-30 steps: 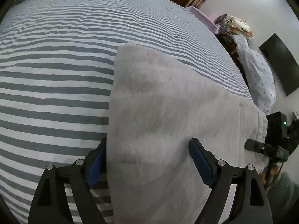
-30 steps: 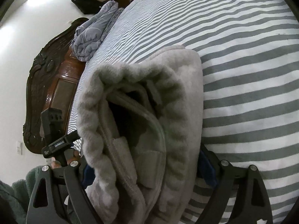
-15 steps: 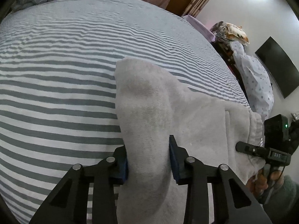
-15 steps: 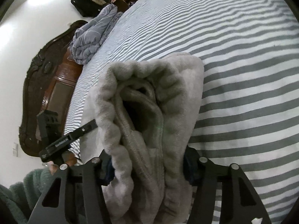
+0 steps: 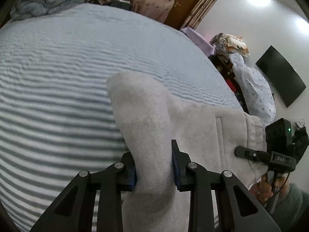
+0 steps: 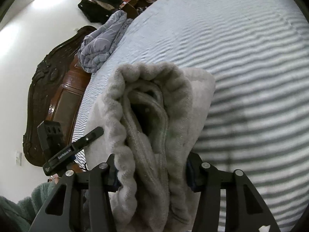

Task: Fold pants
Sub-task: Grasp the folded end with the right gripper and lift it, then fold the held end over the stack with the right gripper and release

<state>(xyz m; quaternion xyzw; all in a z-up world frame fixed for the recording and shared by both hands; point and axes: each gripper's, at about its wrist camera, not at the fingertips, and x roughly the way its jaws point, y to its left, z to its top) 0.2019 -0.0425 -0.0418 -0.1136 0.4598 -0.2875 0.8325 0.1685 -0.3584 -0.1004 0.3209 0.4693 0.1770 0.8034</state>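
The pale grey fleece pants (image 5: 150,119) lie folded on the striped bed (image 5: 58,96). My left gripper (image 5: 154,170) is shut on the folded leg end, which bunches up between the blue pads. My right gripper (image 6: 151,171) is shut on the elastic waistband (image 6: 146,104), whose opening faces the camera. The fabric is lifted off the bed at both ends. The right gripper also shows in the left wrist view (image 5: 249,152) at the waistband, and the left gripper shows in the right wrist view (image 6: 90,135) at the far left of the pants (image 6: 193,96).
A crumpled grey quilt (image 6: 102,46) lies near the dark wooden headboard (image 6: 50,96). Beyond the bed's far side are piled clothes (image 5: 251,81) and a wall screen (image 5: 280,77). Striped sheet spreads on all sides of the pants.
Both grippers have closed from wide open onto the pants and lifted, gathering the fabric. The bed now looks farther away in both views.
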